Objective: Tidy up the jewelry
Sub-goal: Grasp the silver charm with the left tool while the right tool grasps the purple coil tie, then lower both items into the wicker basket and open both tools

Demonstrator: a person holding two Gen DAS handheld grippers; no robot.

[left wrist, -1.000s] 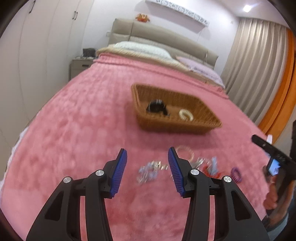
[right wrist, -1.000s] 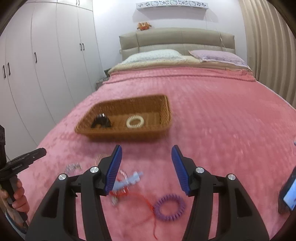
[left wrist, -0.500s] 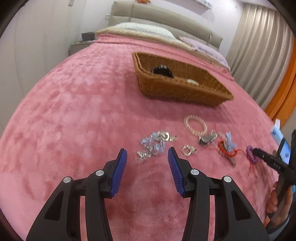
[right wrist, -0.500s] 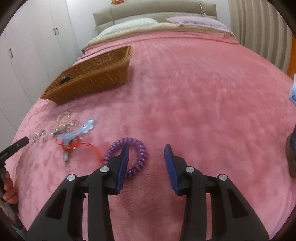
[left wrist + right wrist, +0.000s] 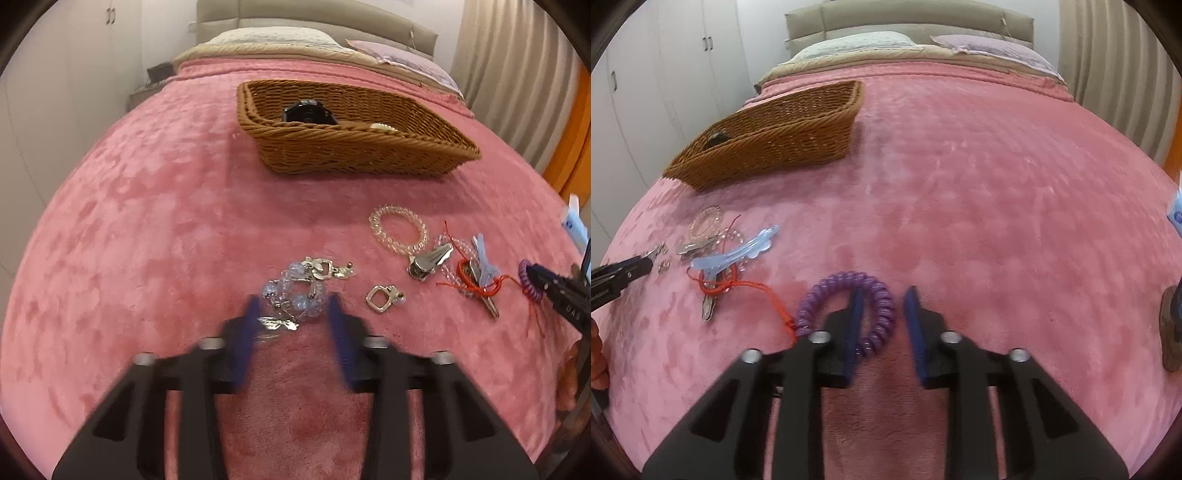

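Observation:
My left gripper (image 5: 291,306) is open and low over the pink bedspread, its fingers on either side of a blue-bead and silver charm bracelet (image 5: 295,288). To its right lie a silver ring (image 5: 380,299), a clear bead bracelet (image 5: 397,229), a silver clip (image 5: 428,260) and a red cord bundle (image 5: 476,282). My right gripper (image 5: 882,299) is open, with its left finger inside a purple spiral hair tie (image 5: 846,306) and the tie's right side between the jaws. A wicker basket (image 5: 354,147) holding a black item (image 5: 308,112) stands beyond.
The basket also shows in the right wrist view (image 5: 775,136), back left. A light blue clip (image 5: 738,251) and the red cord (image 5: 738,284) lie left of the hair tie. Pillows and headboard are at the far end, wardrobes on the left, curtains on the right.
Both grippers have dropped toward the bedspread and moved forward. The left now straddles the charm bracelet. The right has narrowed and its left finger has entered the purple hair tie.

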